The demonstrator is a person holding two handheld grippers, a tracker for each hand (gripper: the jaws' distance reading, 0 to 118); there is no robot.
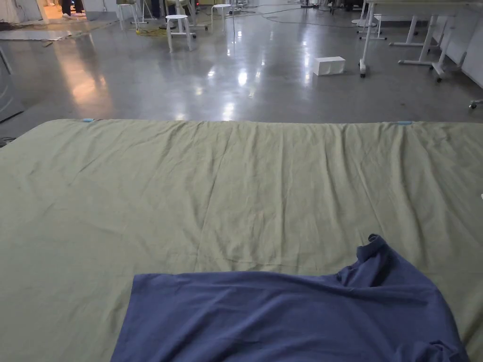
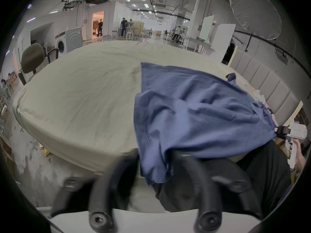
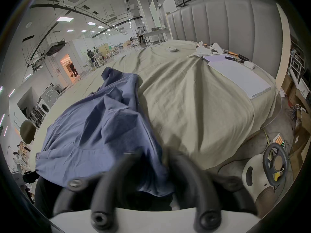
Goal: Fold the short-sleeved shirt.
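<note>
A blue short-sleeved shirt (image 1: 292, 316) lies on the near part of the green sheet (image 1: 188, 188), one sleeve (image 1: 375, 254) humped up at the right. In the left gripper view, the left gripper (image 2: 156, 157) is shut on the shirt's (image 2: 202, 115) hem corner, which hangs between its blurred jaws. Farther right, the right gripper (image 2: 277, 133) pinches the opposite end, a hand behind it. In the right gripper view, the right gripper (image 3: 151, 156) is shut on the bunched shirt (image 3: 101, 132) edge. The left gripper (image 3: 32, 177) sits at the far left. The cloth stretches between both grippers off the near edge.
A white pad (image 3: 239, 75), white controllers (image 3: 203, 49) and small tools lie at the sheet's right end by a padded headboard (image 3: 218, 26). Beyond the far edge, a white box (image 1: 329, 65), stools (image 1: 178, 28) and table legs (image 1: 424, 37) stand on the glossy floor. A chair (image 2: 32, 58) stands at the left.
</note>
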